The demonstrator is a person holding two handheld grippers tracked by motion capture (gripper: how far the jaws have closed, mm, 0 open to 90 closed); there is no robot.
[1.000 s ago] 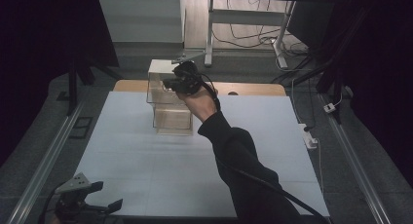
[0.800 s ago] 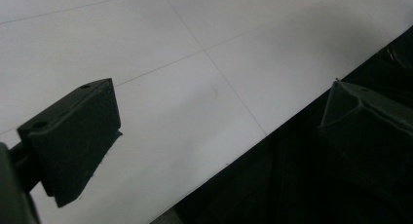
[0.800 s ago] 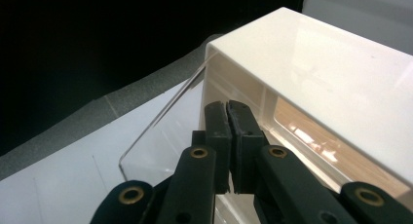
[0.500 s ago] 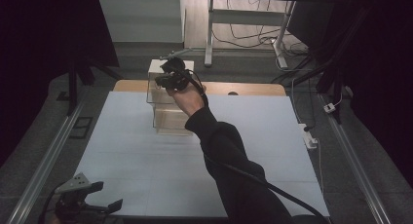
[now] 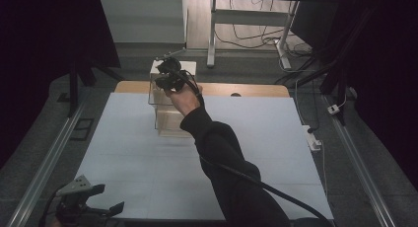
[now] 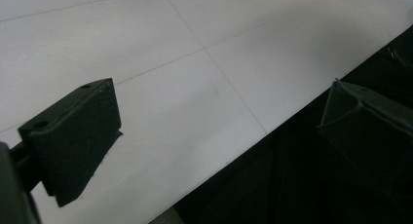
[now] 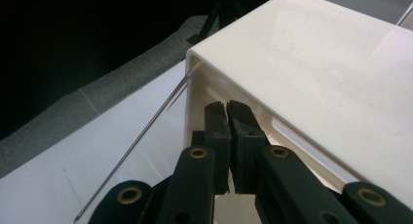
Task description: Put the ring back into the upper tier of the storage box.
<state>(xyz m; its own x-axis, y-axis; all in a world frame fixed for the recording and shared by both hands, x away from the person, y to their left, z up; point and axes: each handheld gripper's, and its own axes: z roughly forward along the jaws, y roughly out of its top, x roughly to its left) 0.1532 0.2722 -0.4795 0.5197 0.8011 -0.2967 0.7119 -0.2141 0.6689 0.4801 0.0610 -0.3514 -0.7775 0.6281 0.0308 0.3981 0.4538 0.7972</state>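
R gripper (image 7: 229, 107), jaws pressed together on nothing, noses at white box (image 7: 311, 78) at far bench (image 5: 148, 153) edge; a shove could tip it. L gripper (image 6: 214, 151) jaws wide, idle.

The right hand-held gripper (image 7: 229, 107) has its jaws pressed together right against the white box (image 7: 311, 83), which blocks the way ahead and to one side; a thin clear panel (image 7: 141, 136) stands on the other. Behind it the bench (image 5: 148, 153) lies open toward the left hand-held gripper (image 5: 106, 207).
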